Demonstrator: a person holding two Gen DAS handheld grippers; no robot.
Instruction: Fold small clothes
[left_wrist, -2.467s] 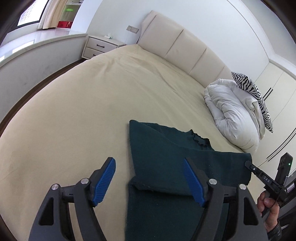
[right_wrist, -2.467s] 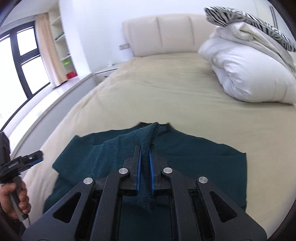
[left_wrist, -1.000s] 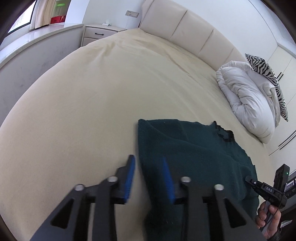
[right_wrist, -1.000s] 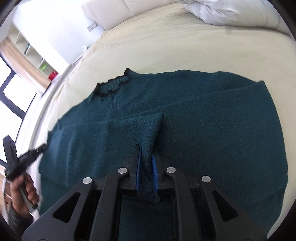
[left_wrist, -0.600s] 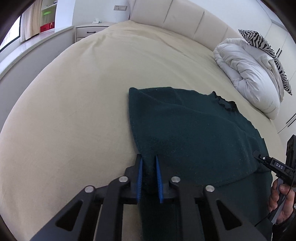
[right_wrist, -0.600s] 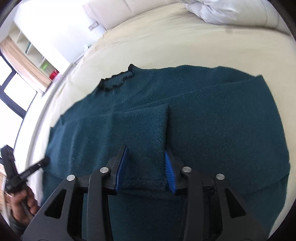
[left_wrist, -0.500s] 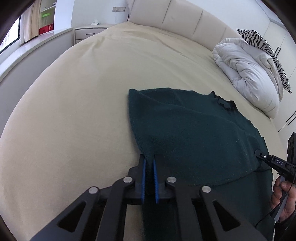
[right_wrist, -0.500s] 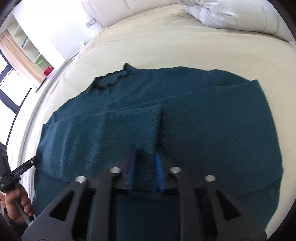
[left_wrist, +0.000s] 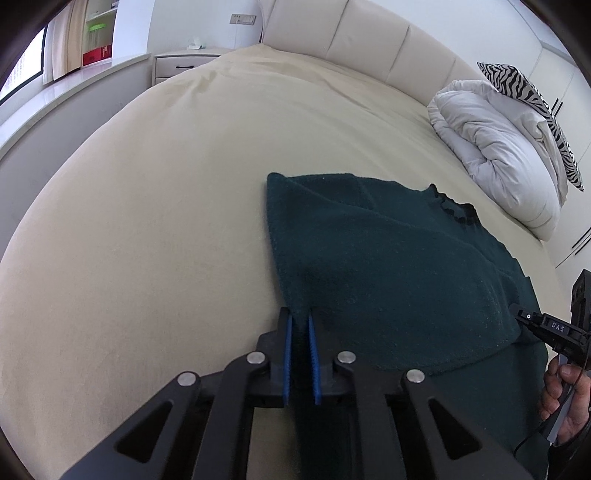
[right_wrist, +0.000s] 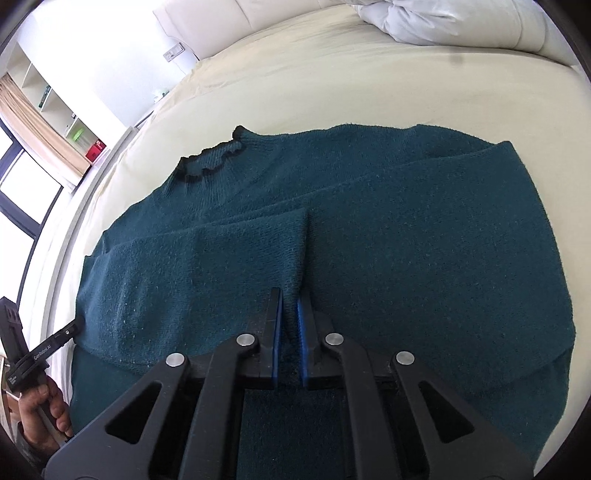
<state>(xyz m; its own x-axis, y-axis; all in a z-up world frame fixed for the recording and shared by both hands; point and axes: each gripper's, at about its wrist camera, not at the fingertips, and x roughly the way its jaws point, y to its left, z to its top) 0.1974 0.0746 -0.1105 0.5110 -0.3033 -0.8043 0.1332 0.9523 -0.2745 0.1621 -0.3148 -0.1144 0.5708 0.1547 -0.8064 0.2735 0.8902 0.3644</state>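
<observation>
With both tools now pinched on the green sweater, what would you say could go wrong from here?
1. The left tool grips only the sweater at its side edge, so the knit may slip out on lifting.
2. The right tool pinches the cuff of the folded-in sleeve; pulling may undo that fold.
3. Uneven lifting could drag the sweater across the bedsheet and skew it.

A dark teal knitted sweater with a black frilled neckline lies flat on the cream bed, filling the centre and lower part of the right wrist view. Both sleeves are folded across its body, their ends meeting near the middle, low in the frame.
</observation>
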